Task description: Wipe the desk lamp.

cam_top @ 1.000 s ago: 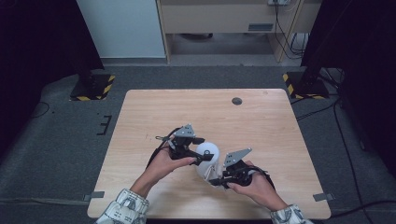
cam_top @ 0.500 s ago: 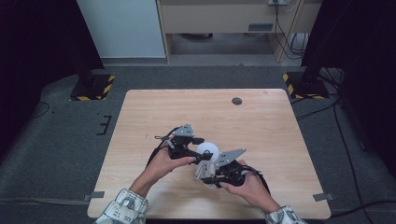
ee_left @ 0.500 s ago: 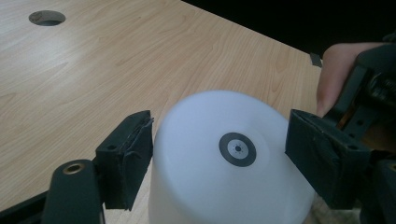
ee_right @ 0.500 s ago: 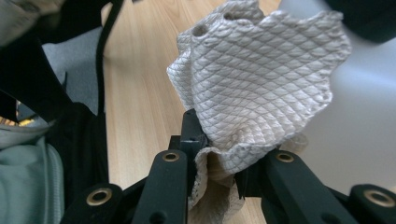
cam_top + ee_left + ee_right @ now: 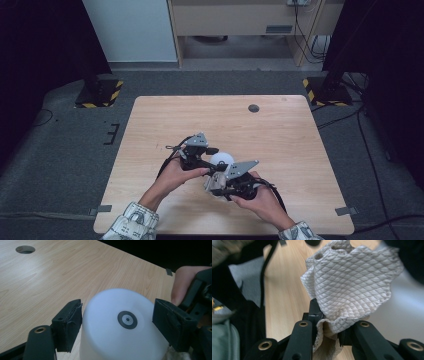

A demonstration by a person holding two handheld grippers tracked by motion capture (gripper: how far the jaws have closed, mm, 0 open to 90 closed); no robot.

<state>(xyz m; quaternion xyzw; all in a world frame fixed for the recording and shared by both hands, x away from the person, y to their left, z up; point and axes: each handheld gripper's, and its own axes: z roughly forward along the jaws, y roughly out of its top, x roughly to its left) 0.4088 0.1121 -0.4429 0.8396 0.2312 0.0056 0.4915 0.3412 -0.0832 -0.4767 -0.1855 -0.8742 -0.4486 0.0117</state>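
Near the front middle of the wooden surface [image 5: 280,125], I have my left claw [image 5: 117,322] set around a white cup [image 5: 122,327] standing upside down, one pad on each side of its wall; whether both pads press on it I cannot tell. Just beside it, my right claw [image 5: 329,326] is clamped tight on a quilted off-white cloth [image 5: 352,285], which bunches up against the cup's side.
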